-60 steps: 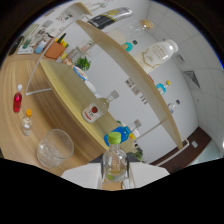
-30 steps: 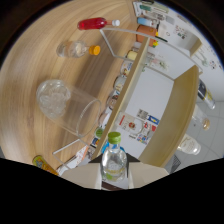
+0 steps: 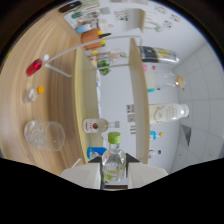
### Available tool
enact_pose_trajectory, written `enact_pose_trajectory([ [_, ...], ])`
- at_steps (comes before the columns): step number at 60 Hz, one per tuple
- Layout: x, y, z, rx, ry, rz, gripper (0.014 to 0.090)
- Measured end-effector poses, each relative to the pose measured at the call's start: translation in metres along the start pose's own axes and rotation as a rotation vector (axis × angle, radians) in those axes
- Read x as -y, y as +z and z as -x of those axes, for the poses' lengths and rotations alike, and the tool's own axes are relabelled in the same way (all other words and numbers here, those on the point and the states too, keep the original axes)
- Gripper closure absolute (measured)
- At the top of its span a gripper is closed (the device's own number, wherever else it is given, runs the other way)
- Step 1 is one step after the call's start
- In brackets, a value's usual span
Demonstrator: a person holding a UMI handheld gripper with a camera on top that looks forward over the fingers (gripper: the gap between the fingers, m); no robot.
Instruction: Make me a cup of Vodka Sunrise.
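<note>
My gripper (image 3: 114, 169) is shut on a small clear bottle (image 3: 113, 161) with a green cap (image 3: 114, 138); a white finger (image 3: 85, 174) presses on each side. The bottle points forward along the fingers, and the whole scene appears turned on its side. Beyond the fingers and off to one side, a clear glass with ice (image 3: 44, 134) stands on the wooden table (image 3: 57, 100). Farther along the table are a small bottle with an orange cap (image 3: 32, 93) and a bottle of red liquid (image 3: 35, 66).
A wooden shelf unit (image 3: 80, 95) rises from the table's back edge against a white wall. A red-labelled bottle (image 3: 95, 125), a blue object (image 3: 93, 152) and an orange pot (image 3: 91, 36) sit on the lower shelf; clear jars (image 3: 167, 112) and a dark bottle (image 3: 157, 54) sit on the upper one.
The gripper has rolled further with the green-capped bottle still held, so table and shelves now look turned on their side. The glass with ice appears closer to the fingers.
</note>
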Motion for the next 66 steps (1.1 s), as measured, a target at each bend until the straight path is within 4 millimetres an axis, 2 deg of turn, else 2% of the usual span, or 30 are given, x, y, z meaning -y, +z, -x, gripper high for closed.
enact_pose_trajectory([
  [7, 0.004, -0.016, -0.032, -0.035, 0.434, -0.079, 0.0692],
  [13, -0.004, -0.02, -0.033, -0.026, 0.753, -0.119, 0.069],
  [19, -0.016, -0.016, -0.007, 0.029, 1.07, -0.111, 0.0691],
  [28, -0.038, 0.005, 0.062, 0.137, 1.377, -0.016, 0.069],
  [40, -0.053, 0.026, 0.147, 0.266, 1.472, 0.086, 0.0692],
  [48, -0.056, 0.031, 0.19, 0.346, 1.459, 0.147, 0.0693],
  [55, -0.06, 0.029, 0.211, 0.387, 1.454, 0.192, 0.0691],
  [66, -0.064, 0.025, 0.221, 0.41, 1.441, 0.245, 0.0688],
])
